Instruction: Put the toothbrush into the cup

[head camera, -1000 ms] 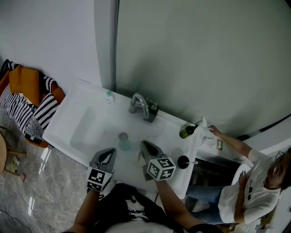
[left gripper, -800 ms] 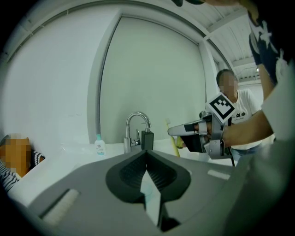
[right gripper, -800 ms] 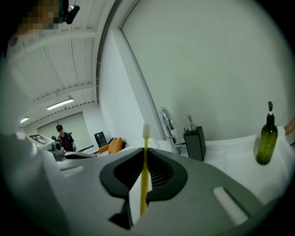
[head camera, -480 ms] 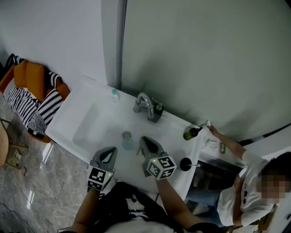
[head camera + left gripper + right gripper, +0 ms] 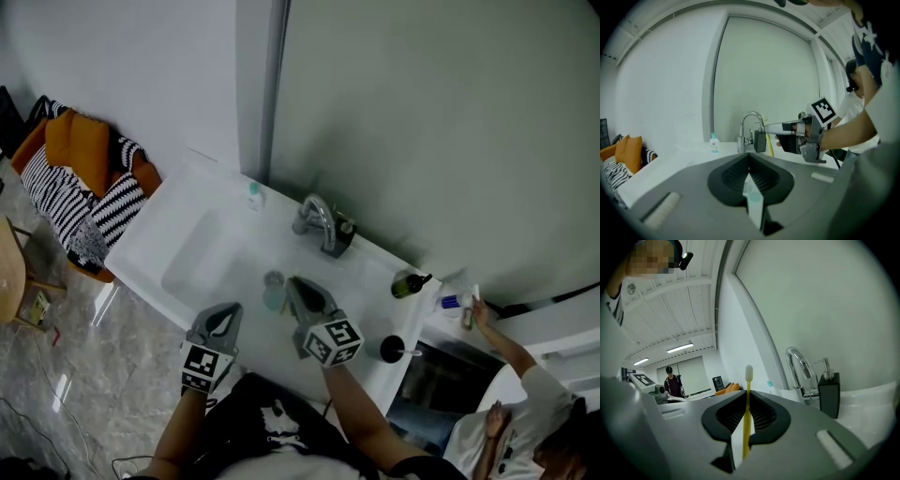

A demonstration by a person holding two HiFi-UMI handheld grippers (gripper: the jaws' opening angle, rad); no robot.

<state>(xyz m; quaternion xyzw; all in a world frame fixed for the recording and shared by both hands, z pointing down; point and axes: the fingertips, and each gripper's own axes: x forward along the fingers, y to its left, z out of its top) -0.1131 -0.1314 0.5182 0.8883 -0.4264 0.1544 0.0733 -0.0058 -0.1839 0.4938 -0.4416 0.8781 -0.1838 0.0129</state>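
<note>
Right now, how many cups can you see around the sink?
2. A clear cup stands beside the right claw; a black cup stands at the counter's right end. Others may be hidden behind the claws.

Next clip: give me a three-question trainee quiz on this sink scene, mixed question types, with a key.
1. Multiple choice: the right claw is shut on a) a yellow toothbrush, b) a green bottle, c) nothing.
2. True or false: the clear cup stands on the washbasin counter, with nothing gripping it.
3. Short answer: what black thing stands right beside the faucet?

Key: 1 a; 2 true; 3 the soap dispenser.
</note>
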